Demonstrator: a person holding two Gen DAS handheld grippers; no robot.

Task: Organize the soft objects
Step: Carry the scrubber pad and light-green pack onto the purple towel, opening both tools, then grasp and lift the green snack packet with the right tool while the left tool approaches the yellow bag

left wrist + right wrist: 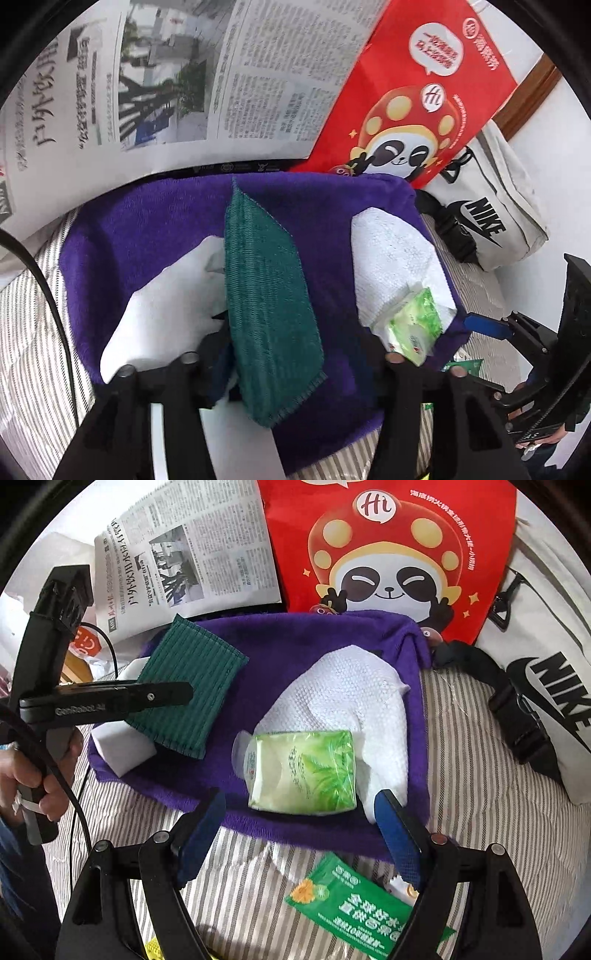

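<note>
Green sachet [354, 912] clearer in right wrist view only.

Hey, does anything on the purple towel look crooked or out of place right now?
Yes. The green cloth lies askew, propped across a white sponge block rather than flat on the purple towel. The tissue pack sits tilted on a crumpled white cloth.
</note>
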